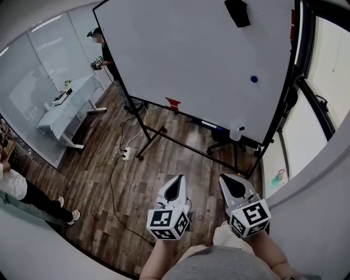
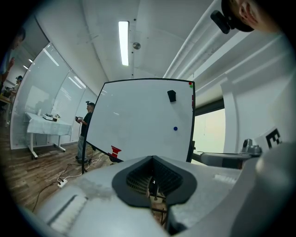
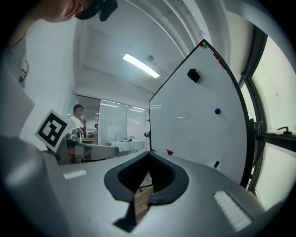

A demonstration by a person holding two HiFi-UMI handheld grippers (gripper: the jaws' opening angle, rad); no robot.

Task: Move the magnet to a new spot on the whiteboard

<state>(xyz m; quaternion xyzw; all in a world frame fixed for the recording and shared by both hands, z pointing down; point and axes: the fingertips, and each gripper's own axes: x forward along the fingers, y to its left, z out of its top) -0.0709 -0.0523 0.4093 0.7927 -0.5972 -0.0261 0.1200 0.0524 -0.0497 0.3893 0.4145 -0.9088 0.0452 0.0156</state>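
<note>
A small round blue magnet (image 1: 254, 79) sticks to the right part of a big whiteboard (image 1: 186, 54) on a black wheeled stand. It also shows as the blue magnet (image 2: 175, 128) in the left gripper view and the blue magnet (image 3: 217, 111) in the right gripper view. My left gripper (image 1: 179, 176) and right gripper (image 1: 223, 175) hover low, close to my body, well short of the board. Both point toward it. The left gripper (image 2: 152, 162) is shut with nothing in it. The right gripper (image 3: 149, 155) looks shut and holds nothing.
A black eraser (image 1: 237, 12) sits high on the board and a red piece (image 1: 173, 103) near its lower edge. A white bottle (image 1: 236, 133) stands on the tray. A power strip (image 1: 126, 153) with cables lies on the wood floor. A person (image 1: 104, 54) stands by a cloth-covered table (image 1: 65, 109).
</note>
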